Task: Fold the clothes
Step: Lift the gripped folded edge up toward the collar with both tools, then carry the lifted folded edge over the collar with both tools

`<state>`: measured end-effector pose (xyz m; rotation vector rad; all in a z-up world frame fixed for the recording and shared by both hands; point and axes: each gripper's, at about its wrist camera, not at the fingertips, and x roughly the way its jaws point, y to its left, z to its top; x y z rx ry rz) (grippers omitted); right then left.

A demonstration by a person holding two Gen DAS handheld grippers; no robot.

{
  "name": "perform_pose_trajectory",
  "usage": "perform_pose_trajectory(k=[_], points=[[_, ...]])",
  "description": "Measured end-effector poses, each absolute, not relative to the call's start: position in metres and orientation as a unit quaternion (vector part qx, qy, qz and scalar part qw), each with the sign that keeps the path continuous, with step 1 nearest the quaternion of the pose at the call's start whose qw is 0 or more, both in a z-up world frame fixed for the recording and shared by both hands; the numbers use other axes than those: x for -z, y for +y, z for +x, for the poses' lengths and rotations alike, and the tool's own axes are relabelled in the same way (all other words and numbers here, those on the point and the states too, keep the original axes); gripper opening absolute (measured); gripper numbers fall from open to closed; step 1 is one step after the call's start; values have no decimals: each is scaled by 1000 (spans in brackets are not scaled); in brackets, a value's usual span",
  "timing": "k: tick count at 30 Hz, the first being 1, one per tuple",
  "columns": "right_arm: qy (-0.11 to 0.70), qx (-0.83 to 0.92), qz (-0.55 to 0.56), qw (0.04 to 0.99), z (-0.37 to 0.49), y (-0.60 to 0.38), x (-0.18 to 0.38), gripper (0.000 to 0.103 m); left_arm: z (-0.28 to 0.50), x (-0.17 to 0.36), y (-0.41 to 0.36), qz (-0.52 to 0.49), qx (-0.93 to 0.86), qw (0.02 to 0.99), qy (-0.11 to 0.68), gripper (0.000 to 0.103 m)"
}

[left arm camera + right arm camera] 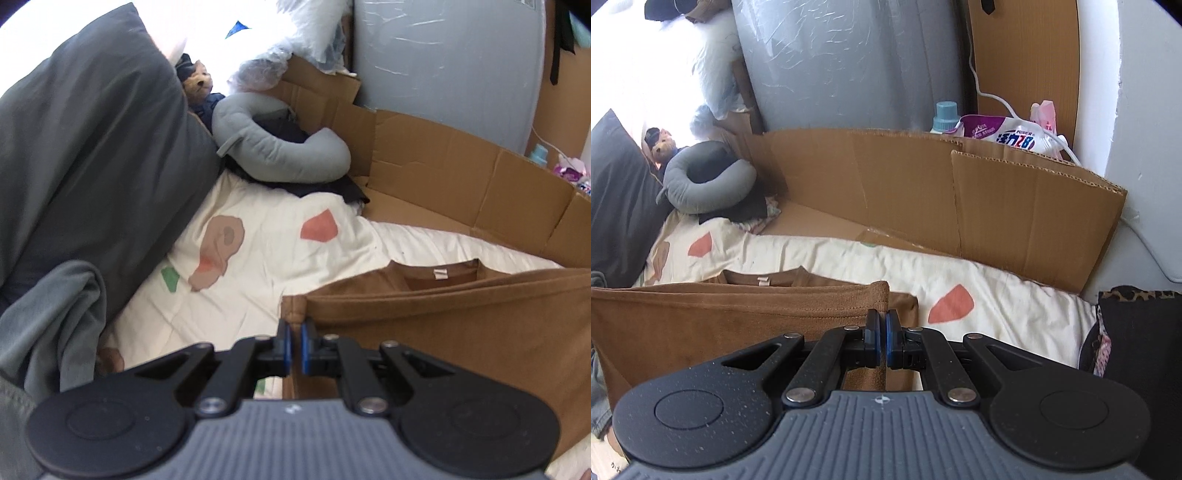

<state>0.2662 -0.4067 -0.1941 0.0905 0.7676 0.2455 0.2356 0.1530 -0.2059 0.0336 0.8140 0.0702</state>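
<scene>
Evidently a fold is under way: the brown garment (461, 314) is held raised by its hem above the patterned bed sheet (258, 258), its collar end left lying flat. The left claw (294, 345) is clenched on one hem corner, the right claw (881, 341) on the other. Next, the hem should probably be carried forward over the collar, kept taut and level, then laid down.

A shirt (701, 314) lies on the bedsheet (997, 291), cardboard (905, 192) behind it.
</scene>
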Motion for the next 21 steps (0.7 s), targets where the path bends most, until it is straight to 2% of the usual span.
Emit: perform_pose_trajectory(k=[21], points=[[400,-129,5,908,352,-384,238,1,324,253,155,36,-31,909,413,6]])
